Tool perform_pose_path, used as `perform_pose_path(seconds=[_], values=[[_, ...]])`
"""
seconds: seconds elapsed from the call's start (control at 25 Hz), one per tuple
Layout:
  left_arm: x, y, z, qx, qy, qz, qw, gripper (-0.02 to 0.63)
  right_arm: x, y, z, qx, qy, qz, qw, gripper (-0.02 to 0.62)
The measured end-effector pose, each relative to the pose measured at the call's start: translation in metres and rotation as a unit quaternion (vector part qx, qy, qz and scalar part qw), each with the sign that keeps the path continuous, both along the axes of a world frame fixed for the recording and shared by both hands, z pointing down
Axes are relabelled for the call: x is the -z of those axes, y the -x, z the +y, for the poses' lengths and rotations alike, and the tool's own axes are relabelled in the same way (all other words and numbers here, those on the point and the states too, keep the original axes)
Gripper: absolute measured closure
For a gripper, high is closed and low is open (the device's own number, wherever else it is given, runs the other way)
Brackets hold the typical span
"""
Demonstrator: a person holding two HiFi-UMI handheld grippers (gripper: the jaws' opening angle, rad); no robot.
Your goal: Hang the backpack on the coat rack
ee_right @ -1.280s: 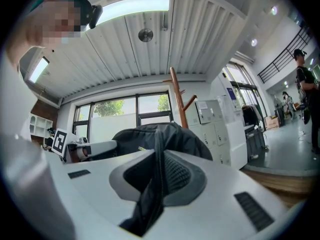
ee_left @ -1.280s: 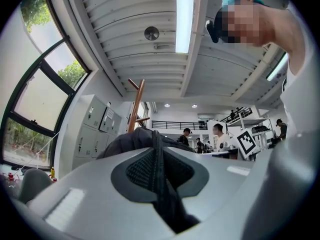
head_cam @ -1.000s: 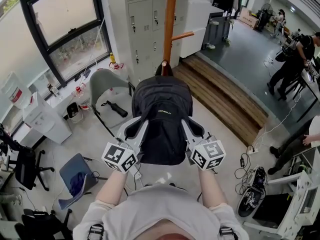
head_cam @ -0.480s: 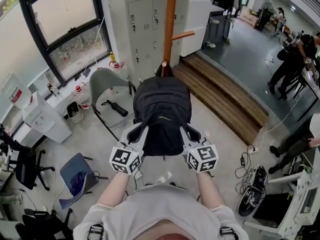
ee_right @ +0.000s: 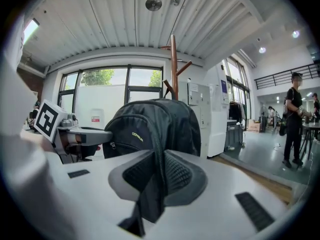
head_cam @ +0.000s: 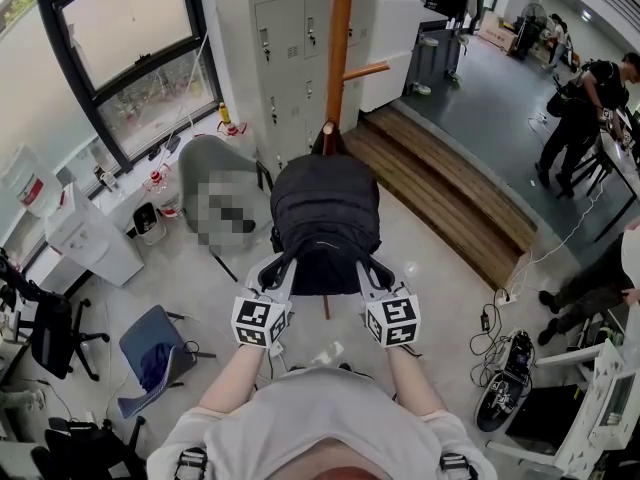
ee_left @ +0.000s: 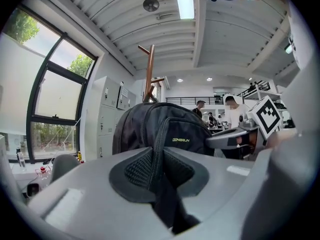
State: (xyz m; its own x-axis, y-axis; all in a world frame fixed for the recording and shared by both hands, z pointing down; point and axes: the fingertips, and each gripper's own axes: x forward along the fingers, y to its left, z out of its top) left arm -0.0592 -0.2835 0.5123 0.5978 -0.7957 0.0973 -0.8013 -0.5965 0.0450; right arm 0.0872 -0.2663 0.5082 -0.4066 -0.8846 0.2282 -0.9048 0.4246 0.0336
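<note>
Head view: the black backpack (head_cam: 325,218) is held up between the left gripper (head_cam: 280,268) and the right gripper (head_cam: 363,268), just in front of the wooden coat rack (head_cam: 340,58).

Left gripper view: the jaws stand nearly together, pinching a zipped side fold of the backpack.

Right gripper view: these jaws likewise clamp a zipped fold on the backpack's other side.

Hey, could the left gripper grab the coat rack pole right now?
Probably not: the left gripper has its jaws shut on the backpack, which sits between it and the coat rack.
</note>
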Motion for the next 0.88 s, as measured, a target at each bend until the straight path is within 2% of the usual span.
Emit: perform_pose_path(seconds=[0.52,0.72,0.88], values=[[-0.028,0.004,0.004,0.014,0.011,-0.012,0.9998,0.549,-0.024,0.000,0.007,-0.002,0.008,0.017,1.000,0.541],[-0.029,0.008,0.007,0.033,-0.001,-0.040,0.9987,0.548,-0.023,0.002,0.010,0.006,0.006,0.003,1.000,0.540],[-0.027,0.012,0.007,0.046,0.003,-0.037,0.9983,0.520,-0.022,-0.002,0.009,-0.008,0.004,-0.004,1.000,0.537]])
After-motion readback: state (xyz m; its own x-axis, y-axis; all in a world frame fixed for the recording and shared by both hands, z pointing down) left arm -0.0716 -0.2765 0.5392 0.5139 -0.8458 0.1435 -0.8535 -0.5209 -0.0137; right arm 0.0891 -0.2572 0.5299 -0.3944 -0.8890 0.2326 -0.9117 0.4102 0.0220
